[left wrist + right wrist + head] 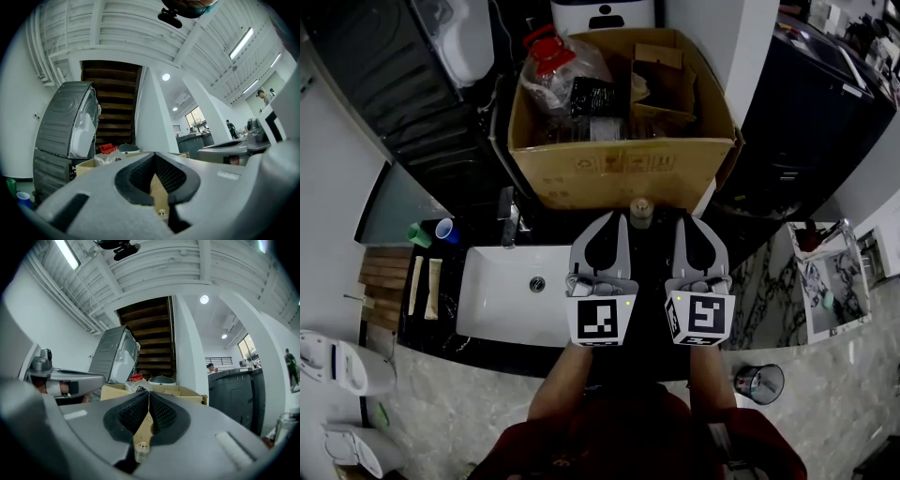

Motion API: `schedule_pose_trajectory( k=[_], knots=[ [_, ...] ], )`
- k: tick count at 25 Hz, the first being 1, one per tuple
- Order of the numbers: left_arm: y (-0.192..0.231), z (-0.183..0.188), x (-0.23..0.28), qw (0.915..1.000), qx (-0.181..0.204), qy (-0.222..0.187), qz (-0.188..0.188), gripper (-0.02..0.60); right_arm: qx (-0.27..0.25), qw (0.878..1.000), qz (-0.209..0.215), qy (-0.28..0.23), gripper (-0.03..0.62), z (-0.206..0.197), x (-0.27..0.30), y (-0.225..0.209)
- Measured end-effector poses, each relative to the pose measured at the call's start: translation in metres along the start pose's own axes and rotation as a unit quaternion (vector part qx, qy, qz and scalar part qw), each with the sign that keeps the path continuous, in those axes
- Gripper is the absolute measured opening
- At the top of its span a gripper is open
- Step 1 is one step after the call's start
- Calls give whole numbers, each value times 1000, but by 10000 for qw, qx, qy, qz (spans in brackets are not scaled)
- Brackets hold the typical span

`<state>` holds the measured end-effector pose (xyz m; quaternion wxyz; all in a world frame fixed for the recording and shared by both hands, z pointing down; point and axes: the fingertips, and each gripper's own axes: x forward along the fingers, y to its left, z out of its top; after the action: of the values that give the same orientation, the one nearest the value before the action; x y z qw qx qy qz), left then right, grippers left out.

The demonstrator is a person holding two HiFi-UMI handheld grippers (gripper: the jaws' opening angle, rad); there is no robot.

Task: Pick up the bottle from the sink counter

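Note:
A small bottle with a tan cap (641, 211) stands on the black sink counter (649, 281), just in front of a cardboard box (619, 171). My left gripper (615, 217) and right gripper (683, 221) lie side by side near the counter's front edge, their tips flanking the bottle without touching it. Both are shut with nothing between the pads. In the left gripper view the left gripper (153, 158) has its jaws meeting at the tip. The right gripper (149, 394) also shows closed jaws in its own view. In both gripper views the jaws hide the bottle.
The open box holds a clear jug with a red cap (549, 54) and packaging. Left of the grippers are a white sink (502, 300) and a faucet (508, 217), with a blue cup (445, 230) beyond. A dark appliance (811, 103) stands right. A waste bin (759, 382) sits on the floor.

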<state>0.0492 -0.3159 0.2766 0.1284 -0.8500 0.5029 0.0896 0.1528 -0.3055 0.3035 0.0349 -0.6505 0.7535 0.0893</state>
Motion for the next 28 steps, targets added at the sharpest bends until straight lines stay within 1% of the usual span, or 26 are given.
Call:
schedule_pose_trajectory(
  k=[7,11,15,17,20,25,28],
  knots=[
    [11,-10,-4,10000,21,76,-27,3,-43,9999,-18,121,8,-10,4,13],
    [19,-20,-6,9998,-65,157,-77,3,-84,9997,-43,217,8,-16,6,26],
    [26,-27,-8,9997,-82,159,-174,3,-122,9993,-148,316,8,-22,7,33],
    [30,-31,-10,9995,-17,200,-238,3,-139,9989,-220,384,8,-26,8,37],
    [36,-40,-11,9988,188,295,-347,3,-152,9982,-318,488,8,-33,11,46],
    [40,-52,-12,9981,168,371,-457,3,-82,9977,-306,603,9,-44,21,57],
    [42,-60,-7,9982,51,412,-432,3,-31,9976,-285,638,9,-53,30,55]
  ],
)
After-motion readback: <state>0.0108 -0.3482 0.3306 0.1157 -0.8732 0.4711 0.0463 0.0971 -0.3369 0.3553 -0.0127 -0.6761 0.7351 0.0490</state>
